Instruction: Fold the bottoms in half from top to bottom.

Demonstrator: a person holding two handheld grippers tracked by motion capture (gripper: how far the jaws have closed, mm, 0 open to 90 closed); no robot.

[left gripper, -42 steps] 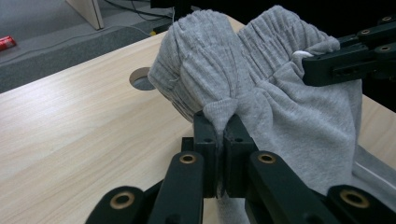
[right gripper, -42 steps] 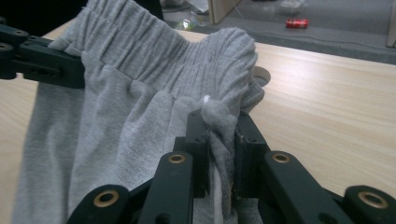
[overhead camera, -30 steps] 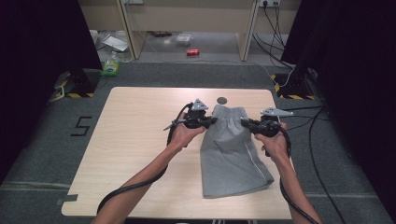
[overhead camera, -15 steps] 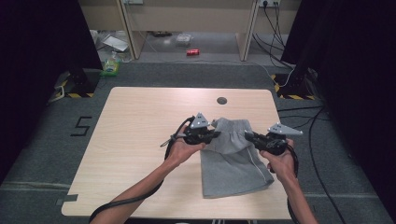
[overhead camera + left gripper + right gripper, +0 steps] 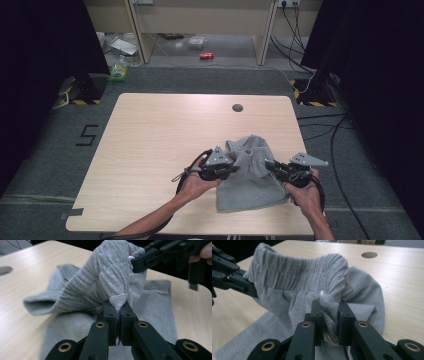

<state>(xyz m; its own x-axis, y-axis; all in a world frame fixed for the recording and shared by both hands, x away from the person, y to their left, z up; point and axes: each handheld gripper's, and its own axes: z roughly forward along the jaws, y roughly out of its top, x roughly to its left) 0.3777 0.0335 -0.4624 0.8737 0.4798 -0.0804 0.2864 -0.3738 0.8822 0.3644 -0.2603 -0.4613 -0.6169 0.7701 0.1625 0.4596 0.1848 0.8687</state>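
Seen from the high view, a person is folding a pair of grey shorts [image 5: 252,177] on a wooden table [image 5: 150,150], the left gripper [image 5: 231,169] and the right gripper [image 5: 274,167] each pinching a corner of the waistband and carrying it toward the hem at the near edge of the table; the garment is lying well to the near side of the round hole [image 5: 237,107] in the tabletop. To fold it well, both hands probably need to be travelling level and together, so the waistband lands square on the hem without dragging the lower layer. In the left gripper view, the left gripper [image 5: 118,307] is clamping a ribbed corner of the shorts [image 5: 100,285] with its jaws fully closed on the cloth, while the right gripper [image 5: 136,263] is biting the far corner. In the right gripper view, the right gripper [image 5: 330,306] is squeezing a thicker bunch of the shorts [image 5: 299,275] and a white drawstring [image 5: 322,293], the elastic band sagging toward the left gripper [image 5: 249,291].
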